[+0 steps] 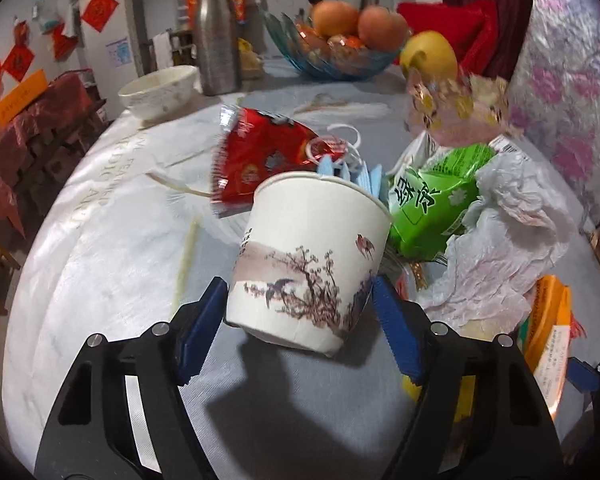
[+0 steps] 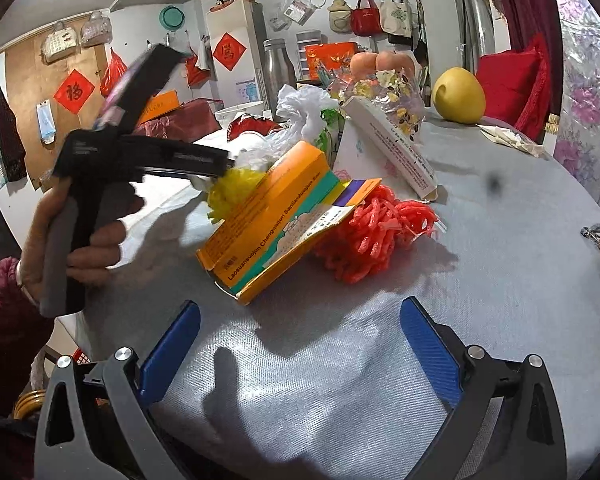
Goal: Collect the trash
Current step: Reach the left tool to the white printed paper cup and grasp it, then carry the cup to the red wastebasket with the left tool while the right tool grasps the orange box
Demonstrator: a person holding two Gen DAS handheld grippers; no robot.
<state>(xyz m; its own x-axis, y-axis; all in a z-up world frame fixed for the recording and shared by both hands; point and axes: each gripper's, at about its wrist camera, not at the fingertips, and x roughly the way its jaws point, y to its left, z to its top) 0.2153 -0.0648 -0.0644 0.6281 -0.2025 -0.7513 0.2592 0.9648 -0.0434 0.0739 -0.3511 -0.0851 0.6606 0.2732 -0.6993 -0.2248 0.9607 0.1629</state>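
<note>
A white paper cup [image 1: 312, 256] printed with a tree and birds hangs tilted just above the grey tablecloth [image 1: 100, 280], a shadow beneath it. My left gripper [image 1: 300, 286] is shut on the cup, its blue pads pressing both sides near the base. A blue face mask [image 1: 356, 174] sticks out of the cup's mouth. Behind it lie a red snack wrapper [image 1: 260, 156], a green packet [image 1: 432, 204] and crumpled white paper [image 1: 508, 232]. My right gripper [image 2: 300, 312] stands open over bare cloth, short of an orange carton [image 2: 268, 216] and a red foam net [image 2: 380, 232].
A glass fruit bowl [image 1: 332, 56], a white bowl [image 1: 160, 88] and a steel flask [image 1: 216, 40] stand at the table's far side. A pale straw [image 1: 186, 260] lies left of the cup. A yellow pomelo [image 2: 458, 96] and a white carton [image 2: 396, 152] sit beyond the pile. A hand [image 2: 88, 240] grips the left tool.
</note>
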